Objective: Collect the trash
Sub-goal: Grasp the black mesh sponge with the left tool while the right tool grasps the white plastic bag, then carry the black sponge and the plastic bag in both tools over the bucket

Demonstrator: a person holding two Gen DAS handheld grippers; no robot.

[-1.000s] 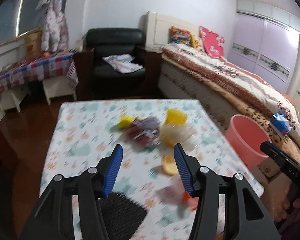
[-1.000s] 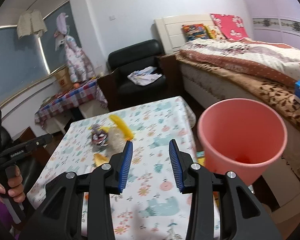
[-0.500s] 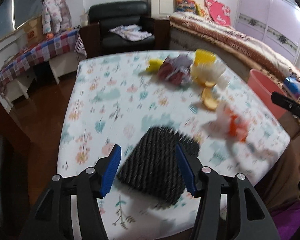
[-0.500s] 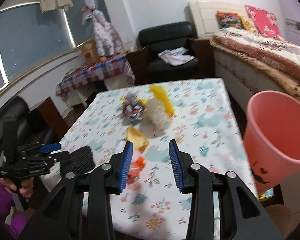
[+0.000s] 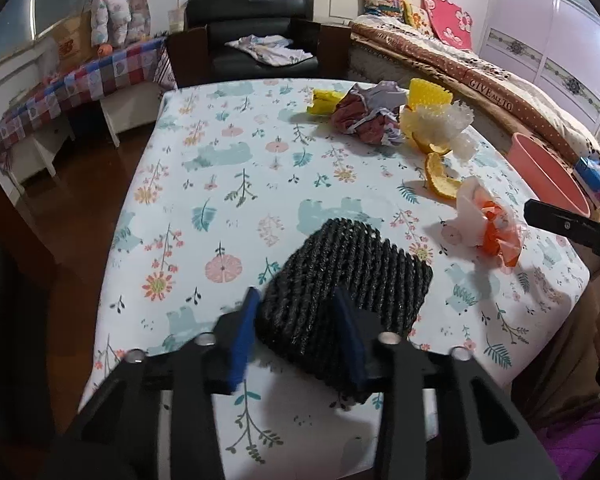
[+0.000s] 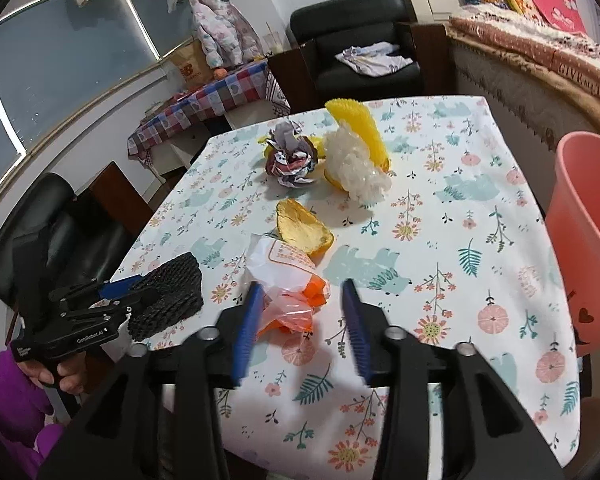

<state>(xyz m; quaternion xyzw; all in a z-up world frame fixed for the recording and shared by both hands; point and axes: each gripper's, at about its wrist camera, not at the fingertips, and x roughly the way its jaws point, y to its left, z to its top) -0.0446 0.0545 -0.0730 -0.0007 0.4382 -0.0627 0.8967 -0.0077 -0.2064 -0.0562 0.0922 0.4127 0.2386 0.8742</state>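
Note:
A black foam net (image 5: 352, 264) lies at the near edge of the floral table (image 5: 220, 160). My left gripper (image 5: 296, 297) straddles its near end, jaws closing, with both blue pads against the net; the right wrist view shows the same grip (image 6: 134, 292). A crumpled white and orange plastic bag (image 6: 288, 288) lies between the fingers of my right gripper (image 6: 301, 286). That gripper's jaws are opening and the pads stand clear of the bag. Further back lie an orange peel (image 6: 304, 228), a crumpled paper ball (image 6: 292, 160), a white foam net (image 6: 356, 168) and a yellow foam net (image 6: 356, 124).
A pink bin (image 6: 588, 232) stands off the table's right edge, beside the bed (image 5: 480, 72). A black armchair (image 5: 252, 32) and a checked side table (image 5: 80, 84) stand beyond the far edge. A person's hand in a purple sleeve (image 6: 16, 400) holds the left gripper.
My left gripper dropped to the table's near edge and narrowed its jaws onto the black net. My right gripper swung left from the bin, came down over the plastic bag and widened its jaws.

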